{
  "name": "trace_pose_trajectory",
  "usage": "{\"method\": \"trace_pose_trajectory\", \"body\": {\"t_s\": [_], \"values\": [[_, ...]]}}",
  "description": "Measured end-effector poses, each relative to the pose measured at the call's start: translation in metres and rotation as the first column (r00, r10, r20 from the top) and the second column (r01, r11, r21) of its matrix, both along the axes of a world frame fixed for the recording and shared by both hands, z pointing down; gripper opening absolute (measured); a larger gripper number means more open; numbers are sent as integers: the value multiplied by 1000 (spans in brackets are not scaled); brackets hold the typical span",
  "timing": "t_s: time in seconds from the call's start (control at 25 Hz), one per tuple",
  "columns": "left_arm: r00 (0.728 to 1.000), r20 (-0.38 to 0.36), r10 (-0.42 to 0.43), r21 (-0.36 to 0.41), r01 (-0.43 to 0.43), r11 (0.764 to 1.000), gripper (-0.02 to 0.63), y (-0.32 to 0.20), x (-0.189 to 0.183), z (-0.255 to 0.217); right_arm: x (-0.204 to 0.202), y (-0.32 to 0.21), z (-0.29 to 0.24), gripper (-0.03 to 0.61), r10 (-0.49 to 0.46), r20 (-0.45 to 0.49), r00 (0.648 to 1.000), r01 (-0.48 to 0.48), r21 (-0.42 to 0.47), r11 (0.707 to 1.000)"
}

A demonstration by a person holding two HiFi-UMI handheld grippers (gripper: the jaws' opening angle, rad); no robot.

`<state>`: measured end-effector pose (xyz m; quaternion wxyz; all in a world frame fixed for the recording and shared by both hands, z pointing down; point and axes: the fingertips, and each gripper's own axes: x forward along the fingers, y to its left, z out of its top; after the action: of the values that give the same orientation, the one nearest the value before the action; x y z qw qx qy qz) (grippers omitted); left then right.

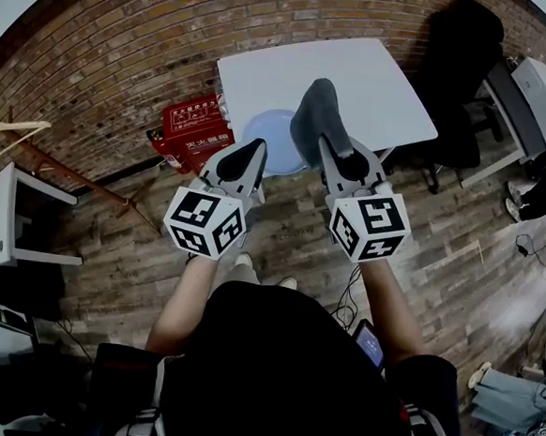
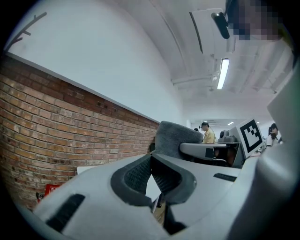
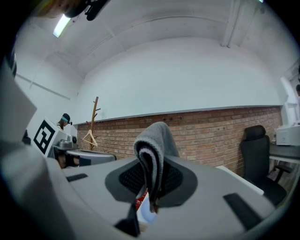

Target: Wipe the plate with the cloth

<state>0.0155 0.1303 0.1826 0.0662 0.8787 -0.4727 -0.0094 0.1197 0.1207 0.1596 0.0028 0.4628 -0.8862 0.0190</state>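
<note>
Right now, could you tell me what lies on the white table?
A pale blue plate at the table's near edge; the grey cloth in the right gripper hides its right part.

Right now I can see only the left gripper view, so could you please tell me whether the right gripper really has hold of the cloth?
Observer: Yes. In its own view the right gripper is shut on the cloth, which stands up in a fold between the jaws.
Operator: Thank you. And where is the plate? I can't find it from here.
Observer: The head view shows a pale blue plate on the white table, near the edge closest to the person. It lies just beyond the tips of both grippers. I can't tell from the picture whether the cloth touches it.
</note>
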Motion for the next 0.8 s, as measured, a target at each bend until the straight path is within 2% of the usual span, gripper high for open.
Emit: {"method": "trace_pose_trajectory", "body": {"t_s": [0.4, 0.8], "values": [[1000, -10, 2, 24, -2, 1000, 18, 4, -1, -6, 2, 8, -10, 58, 12, 9, 1000, -13, 31, 999], [999, -35, -15, 35, 16, 999, 18, 6, -17, -8, -10, 8, -9, 58, 20, 7, 1000, -20, 40, 999]]}}
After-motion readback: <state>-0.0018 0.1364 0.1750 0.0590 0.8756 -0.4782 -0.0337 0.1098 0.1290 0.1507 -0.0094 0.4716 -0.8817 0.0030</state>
